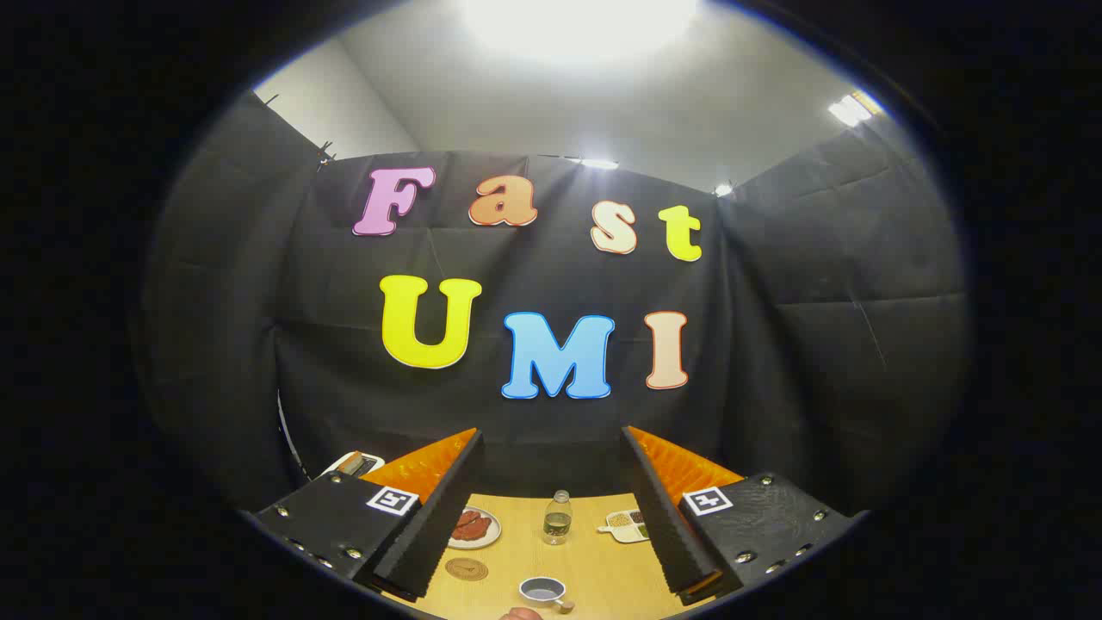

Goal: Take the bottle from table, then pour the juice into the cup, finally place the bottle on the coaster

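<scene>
Spread wide and holding nothing, the tongs (551,508) hover high over the wooden table (603,573). Between their fingers stands the clear bottle (558,517), upright, with dark juice low inside; its label is too small to read. Nearer, a grey cup (544,591) sits by a round brown coaster (467,568). A plate of reddish food (473,527) is partly hidden behind the left finger, and a divided white dish (628,524) behind the right.
</scene>
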Motion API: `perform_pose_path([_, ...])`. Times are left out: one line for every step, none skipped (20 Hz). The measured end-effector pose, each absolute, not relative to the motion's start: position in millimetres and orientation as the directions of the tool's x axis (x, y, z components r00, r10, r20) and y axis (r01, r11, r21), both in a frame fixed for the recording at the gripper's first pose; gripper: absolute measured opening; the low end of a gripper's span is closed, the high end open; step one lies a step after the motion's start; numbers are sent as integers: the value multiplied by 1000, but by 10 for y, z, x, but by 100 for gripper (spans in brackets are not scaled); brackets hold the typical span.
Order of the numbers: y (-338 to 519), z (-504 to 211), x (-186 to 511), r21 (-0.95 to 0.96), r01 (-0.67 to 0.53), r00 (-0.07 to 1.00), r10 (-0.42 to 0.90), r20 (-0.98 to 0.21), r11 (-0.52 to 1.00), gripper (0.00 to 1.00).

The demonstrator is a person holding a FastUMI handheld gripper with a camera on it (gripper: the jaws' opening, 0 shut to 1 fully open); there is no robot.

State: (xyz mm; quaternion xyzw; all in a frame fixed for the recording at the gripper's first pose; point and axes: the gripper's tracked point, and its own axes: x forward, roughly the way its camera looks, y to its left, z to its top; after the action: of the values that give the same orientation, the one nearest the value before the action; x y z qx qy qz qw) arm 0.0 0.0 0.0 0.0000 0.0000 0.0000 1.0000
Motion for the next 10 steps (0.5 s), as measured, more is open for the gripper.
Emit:
perform_pose_path([41, -14, -6, -10, -4, 1000, 4, -1, 1000, 96])
perform_pose_path([74, -8, -9, -20, -11, 1000, 12, 10, 1000, 96])
perform_pose_path([118, -18, -19, -29, -19, 1000, 20, 18, 999, 96])
perform_pose_path([138, -52, -25, -33, -23, 1000, 23, 16, 999, 96])
perform_pose_path([142, -85, -23, -36, -23, 1000, 23, 17, 999, 96])
perform_pose_path([137, -108, -27, -35, -19, 1000, 20, 16, 999, 96])
perform_pose_path([131, -137, -37, -29, -19, 1000, 19, 15, 999, 96])
perform_pose_path([132, -157, -42, -27, -20, 1000, 20, 15, 999, 96])
perform_pose_path([108, -156, -52, -27, -16, 1000, 16, 19, 1000, 96])
perform_pose_path([97, -156, -56, -28, -15, 1000, 15, 21, 999, 96])
